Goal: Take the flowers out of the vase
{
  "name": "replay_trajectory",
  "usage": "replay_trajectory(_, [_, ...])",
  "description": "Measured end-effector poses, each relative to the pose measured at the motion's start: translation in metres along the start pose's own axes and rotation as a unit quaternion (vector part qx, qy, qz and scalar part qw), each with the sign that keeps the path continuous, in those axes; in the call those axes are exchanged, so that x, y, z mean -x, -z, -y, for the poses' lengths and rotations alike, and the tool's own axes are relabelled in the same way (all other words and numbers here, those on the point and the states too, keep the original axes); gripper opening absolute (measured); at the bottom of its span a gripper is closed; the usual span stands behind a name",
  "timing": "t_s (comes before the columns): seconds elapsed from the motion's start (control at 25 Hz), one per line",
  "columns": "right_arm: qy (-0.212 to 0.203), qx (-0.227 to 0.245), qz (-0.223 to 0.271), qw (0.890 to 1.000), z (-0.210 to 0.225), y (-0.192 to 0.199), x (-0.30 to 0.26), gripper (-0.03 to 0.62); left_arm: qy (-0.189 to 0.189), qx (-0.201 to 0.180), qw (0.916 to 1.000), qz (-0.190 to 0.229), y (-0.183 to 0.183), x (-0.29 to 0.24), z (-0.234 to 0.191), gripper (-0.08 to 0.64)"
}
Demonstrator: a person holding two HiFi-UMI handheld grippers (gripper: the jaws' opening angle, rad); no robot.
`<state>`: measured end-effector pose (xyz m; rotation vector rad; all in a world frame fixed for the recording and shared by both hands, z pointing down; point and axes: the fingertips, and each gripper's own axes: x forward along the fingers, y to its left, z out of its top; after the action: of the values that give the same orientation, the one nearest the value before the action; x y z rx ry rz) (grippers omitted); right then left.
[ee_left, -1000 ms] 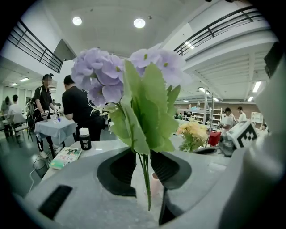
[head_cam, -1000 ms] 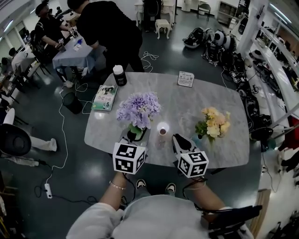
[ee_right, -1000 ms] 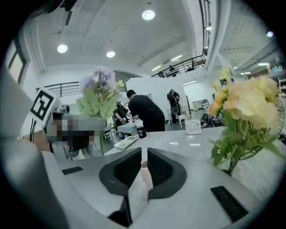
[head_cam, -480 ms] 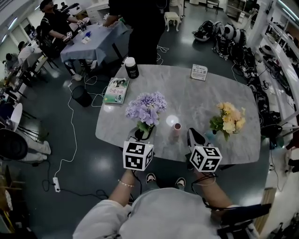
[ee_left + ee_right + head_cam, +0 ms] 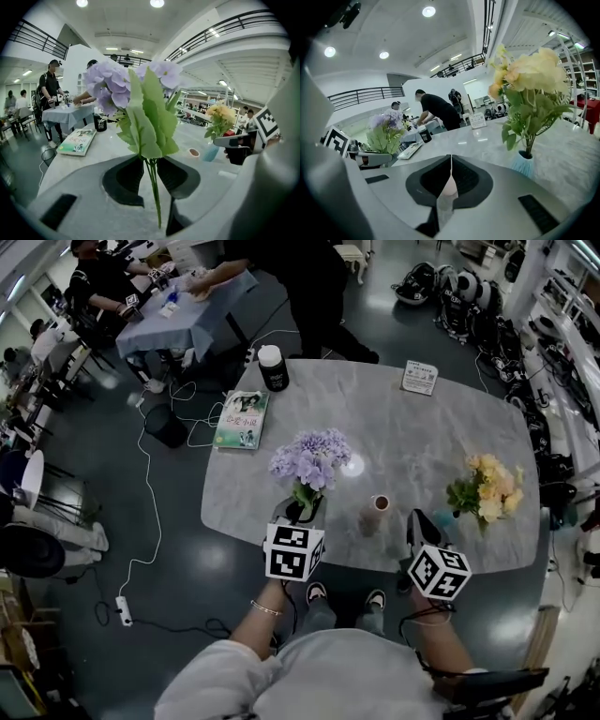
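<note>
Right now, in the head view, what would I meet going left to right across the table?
Book → purple flowers → small pink vase → white card → yellow flowers.

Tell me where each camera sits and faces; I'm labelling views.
Head view: on the person's head, steeply down at the table; forearms, left gripper, right gripper show.
Left gripper view: rides it, faces across the table; jaws grip the purple flowers.
Right gripper view: rides it, faces past the yellow flowers; jaws closed.
Both gripper views show both bouquets.
</note>
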<state>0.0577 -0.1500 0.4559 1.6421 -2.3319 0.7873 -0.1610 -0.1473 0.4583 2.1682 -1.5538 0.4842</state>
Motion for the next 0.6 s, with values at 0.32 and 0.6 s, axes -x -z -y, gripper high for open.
replay_trajectory(0.32, [0.044, -0.027, -0.022, 0.998, 0.019, 0.018, -0.013, 0.011, 0.012, 0.012, 0.9992, -0.036, 0.019, -0.050, -0.023, 0.094])
replay_trajectory(0.6, [0.065, -0.045, -0.041, 0.996, 0.018, 0.039, -0.024, 0.011, 0.019, 0.020, 0.9976, -0.064, 0.036, -0.078, -0.039, 0.092])
